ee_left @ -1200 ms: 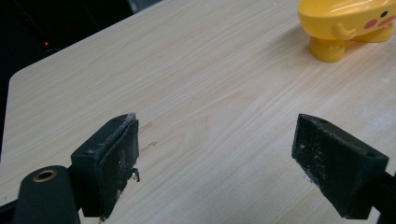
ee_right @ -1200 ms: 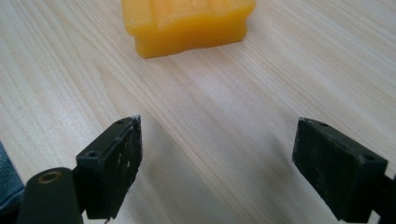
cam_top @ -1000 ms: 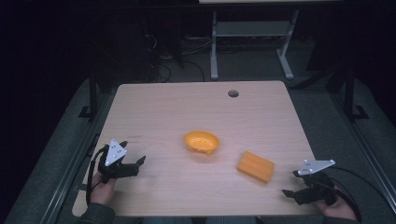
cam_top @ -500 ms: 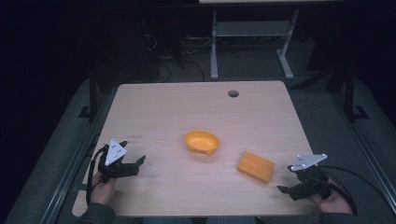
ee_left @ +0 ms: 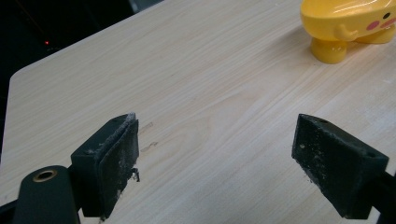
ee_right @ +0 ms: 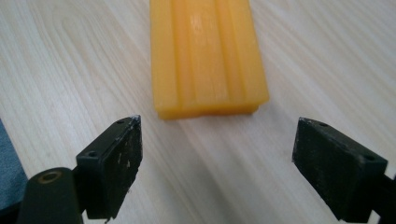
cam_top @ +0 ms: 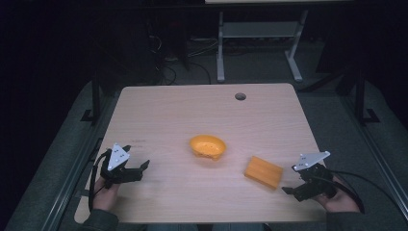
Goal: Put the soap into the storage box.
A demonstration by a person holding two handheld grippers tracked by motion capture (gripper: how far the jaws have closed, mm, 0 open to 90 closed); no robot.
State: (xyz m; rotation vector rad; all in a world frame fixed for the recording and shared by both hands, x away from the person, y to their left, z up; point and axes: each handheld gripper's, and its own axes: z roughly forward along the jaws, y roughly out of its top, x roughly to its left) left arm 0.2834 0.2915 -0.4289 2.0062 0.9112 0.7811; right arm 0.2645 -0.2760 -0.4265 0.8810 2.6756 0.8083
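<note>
The right gripper [cam_top: 294,188] sits near the table's [cam_top: 192,115] front right edge, jaws spread wide and holding nothing; the orange block [cam_top: 263,172] lies flat just ahead of it, apart from the jaws, its grooved top running away from the right gripper view [ee_right: 208,56]; the left gripper [cam_top: 139,169] rests at the front left, also released and empty; the yellow bowl [cam_top: 207,146] stands mid-table, between the two, well apart from the left one.
</note>
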